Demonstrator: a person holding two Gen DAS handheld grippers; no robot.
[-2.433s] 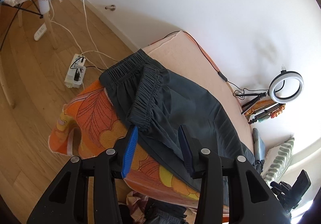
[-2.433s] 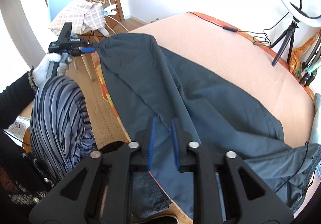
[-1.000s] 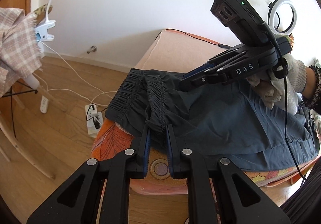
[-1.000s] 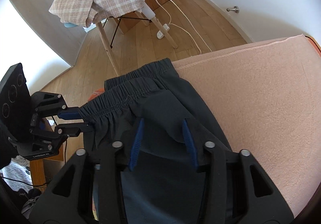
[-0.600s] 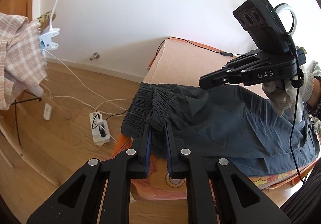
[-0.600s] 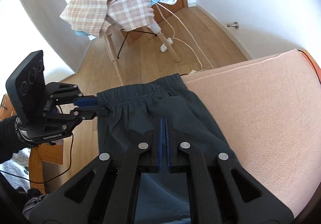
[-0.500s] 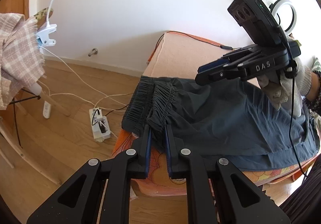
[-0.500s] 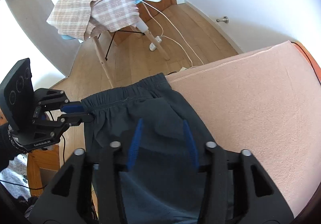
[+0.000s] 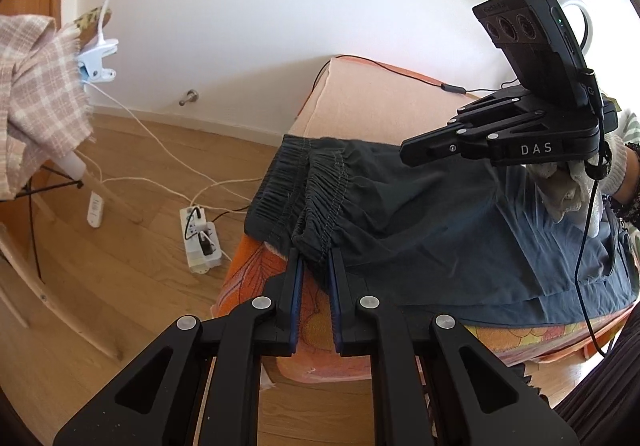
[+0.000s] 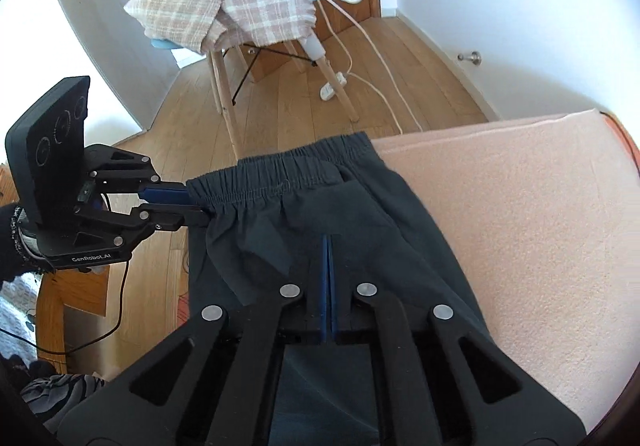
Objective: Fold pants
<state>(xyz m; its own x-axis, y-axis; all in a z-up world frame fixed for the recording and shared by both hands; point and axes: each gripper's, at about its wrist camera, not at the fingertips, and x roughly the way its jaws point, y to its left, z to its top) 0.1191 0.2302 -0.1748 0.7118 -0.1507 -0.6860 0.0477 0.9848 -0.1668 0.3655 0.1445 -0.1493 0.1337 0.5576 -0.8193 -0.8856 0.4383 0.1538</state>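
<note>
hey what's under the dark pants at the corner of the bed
An orange patterned sheet shows beneath the pants at the corner, and a pink blanket beside them. What lies directly under the fabric is covered.

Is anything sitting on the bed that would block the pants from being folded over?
Nothing visible does. The left gripper is shut on the waistband of the pants, and the pink bed cover beside them is bare here. A black cable runs only along the far edge.
</note>
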